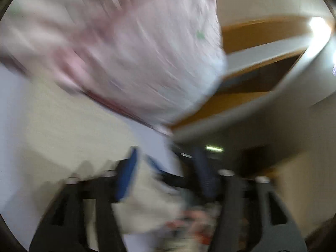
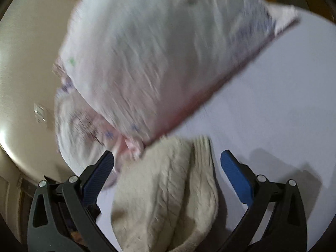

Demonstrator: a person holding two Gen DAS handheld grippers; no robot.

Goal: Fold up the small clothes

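Observation:
A pale pink patterned garment [image 1: 130, 48] with a dark red hem lies on the white table [image 1: 12, 105]; it also shows in the right wrist view [image 2: 159, 58]. A cream knitted garment [image 2: 168, 191] lies below it, between the fingers of my right gripper [image 2: 167, 163], which is open above it. My left gripper [image 1: 166, 168] shows its blue pads with cream cloth [image 1: 147, 197] between them; the view is badly blurred, so its grip is unclear.
The white table [image 2: 283, 105] has a curved edge. Beyond it are a beige floor [image 2: 25, 73] and brown wooden furniture [image 1: 258, 31]. A bright light [image 1: 319, 27] glares at the right of the left wrist view.

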